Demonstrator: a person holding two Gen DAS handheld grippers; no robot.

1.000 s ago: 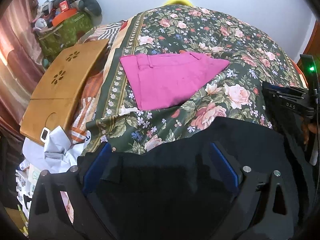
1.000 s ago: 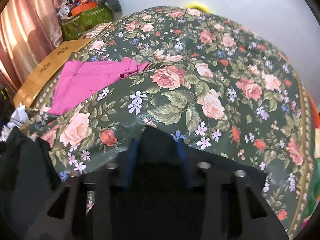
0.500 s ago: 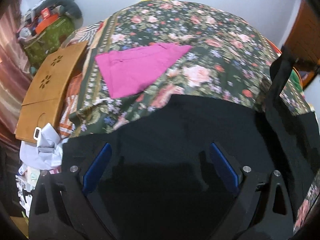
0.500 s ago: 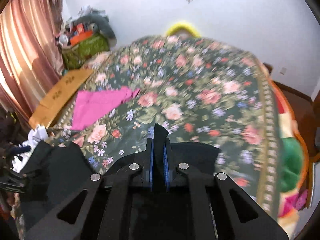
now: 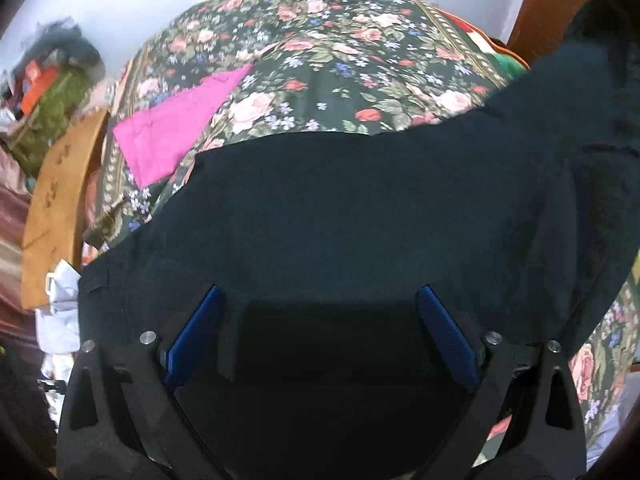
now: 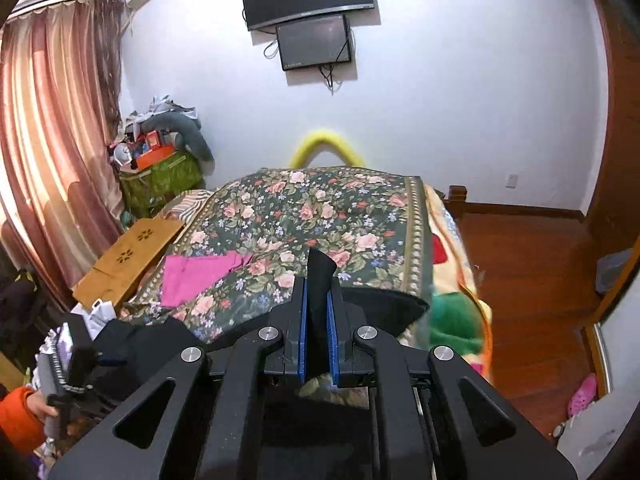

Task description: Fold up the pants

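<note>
The black pants [image 5: 360, 216] hang stretched across the near end of the floral bed, filling the lower half of the left wrist view. My left gripper [image 5: 320, 312] has its blue pads wide apart, with black cloth lying over and between them. My right gripper [image 6: 319, 300] is shut on a fold of the black pants [image 6: 318, 280] and holds it lifted above the bed. The cloth droops from it to the left toward the left gripper body [image 6: 68, 364], held by a hand in an orange sleeve.
A folded magenta garment [image 5: 176, 136] lies on the bed's left side, also in the right wrist view [image 6: 196, 276]. A wooden lap table [image 6: 128, 256] leans at the bed's left edge. Clutter and curtains [image 6: 52, 160] fill the left. Wooden floor [image 6: 532, 280] lies right of the bed.
My right gripper has closed on the pants and lifted high, tilting up to see the wall and screens. The pants have been raised and spread wider across the left wrist view.
</note>
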